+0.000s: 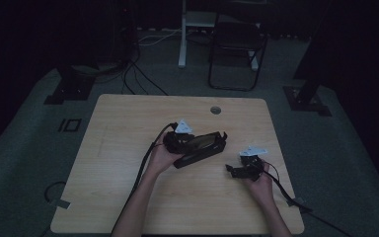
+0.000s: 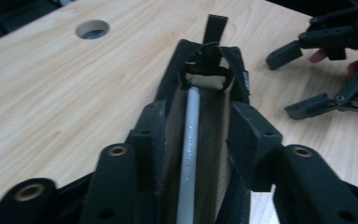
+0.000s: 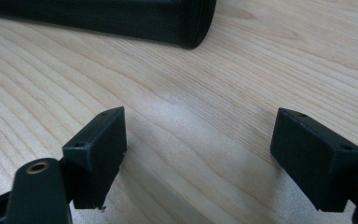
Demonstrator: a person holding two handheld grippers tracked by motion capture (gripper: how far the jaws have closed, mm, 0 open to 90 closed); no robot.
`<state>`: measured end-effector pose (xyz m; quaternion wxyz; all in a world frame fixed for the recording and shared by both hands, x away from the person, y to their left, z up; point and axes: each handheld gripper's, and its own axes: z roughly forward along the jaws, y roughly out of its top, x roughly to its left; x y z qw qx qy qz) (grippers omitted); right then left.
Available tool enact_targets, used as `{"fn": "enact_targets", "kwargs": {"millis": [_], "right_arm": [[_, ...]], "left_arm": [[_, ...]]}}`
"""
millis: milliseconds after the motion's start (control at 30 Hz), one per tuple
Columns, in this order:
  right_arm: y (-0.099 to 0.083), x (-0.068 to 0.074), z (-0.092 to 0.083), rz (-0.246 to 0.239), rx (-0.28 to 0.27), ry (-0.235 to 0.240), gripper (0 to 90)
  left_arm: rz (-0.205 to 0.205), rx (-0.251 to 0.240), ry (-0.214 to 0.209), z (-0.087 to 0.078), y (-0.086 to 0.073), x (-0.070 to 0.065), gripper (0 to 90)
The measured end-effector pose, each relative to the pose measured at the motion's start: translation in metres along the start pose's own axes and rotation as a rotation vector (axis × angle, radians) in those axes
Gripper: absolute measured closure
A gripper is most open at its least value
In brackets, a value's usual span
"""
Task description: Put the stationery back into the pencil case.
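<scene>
Left claw: left claw (image 2: pixel 193 140), lower middle of the left gripper view, has its jaws set around the open mouth of the case (image 2: pixel 205 93), one pad (image 2: pixel 251 135) outside each wall; they look pressed on the sides, so grasping the case.
Case: black zip pouch, middle of the high view (image 1: pixel 201 148), lying aslant on the table (image 1: pixel 128 197), top open, brown lining showing.
Pen: grey pen (image 2: pixel 189 140) lies lengthwise inside the case, tip toward the far end by the zip pull.
Right claw: right claw (image 3: pixel 198 154) released, jaws wide, nothing between them; it hovers low over bare wood at right of centre in the high view (image 1: pixel 239 170), near the case but apart from it.
Progress: judged from this, the pen is already in; zipping the case shut seems left.
Edges: case sits well inside all table edges; the cable hole (image 1: pixel 215 109) is above it, clear of it.
Room: open wood left and below the case; right claw nearer the right edge.
</scene>
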<state>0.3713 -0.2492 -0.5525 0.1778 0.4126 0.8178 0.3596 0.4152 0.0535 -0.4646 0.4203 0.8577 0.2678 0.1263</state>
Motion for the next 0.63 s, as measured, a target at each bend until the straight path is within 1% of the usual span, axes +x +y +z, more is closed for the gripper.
{"fn": "enact_targets", "kwargs": {"millis": [67,100,133,200,367,500,567,633], "right_arm": [[0.000,0.000,0.000,-0.001,0.000,0.000,18.2],[0.000,0.000,0.000,-0.001,0.000,0.000,18.2],[0.000,0.000,0.000,-0.001,0.000,0.000,18.2],[0.000,0.000,0.000,-0.001,0.000,0.000,18.2],[0.000,0.000,0.000,-0.002,0.000,0.000,18.2],[0.000,0.000,0.000,0.000,0.001,0.001,18.2],[0.000,0.000,0.000,0.001,0.000,0.000,18.2],[0.000,0.000,0.000,0.001,0.000,0.001,18.2]], "left_arm": [[-0.004,-0.008,0.012,-0.006,0.000,0.002,54.8],[-0.004,-0.008,0.012,-0.006,0.000,0.002,54.5],[-0.007,-0.018,0.023,-0.012,-0.002,0.003,54.5],[-0.010,-0.022,0.034,-0.018,-0.005,0.005,54.4],[-0.046,-0.019,0.091,-0.039,-0.023,0.016,52.8],[-0.074,-0.044,0.126,-0.057,-0.038,0.023,51.9],[-0.087,-0.050,0.150,-0.065,-0.046,0.027,51.1],[-0.102,-0.046,0.175,-0.071,-0.054,0.032,51.1]]}}
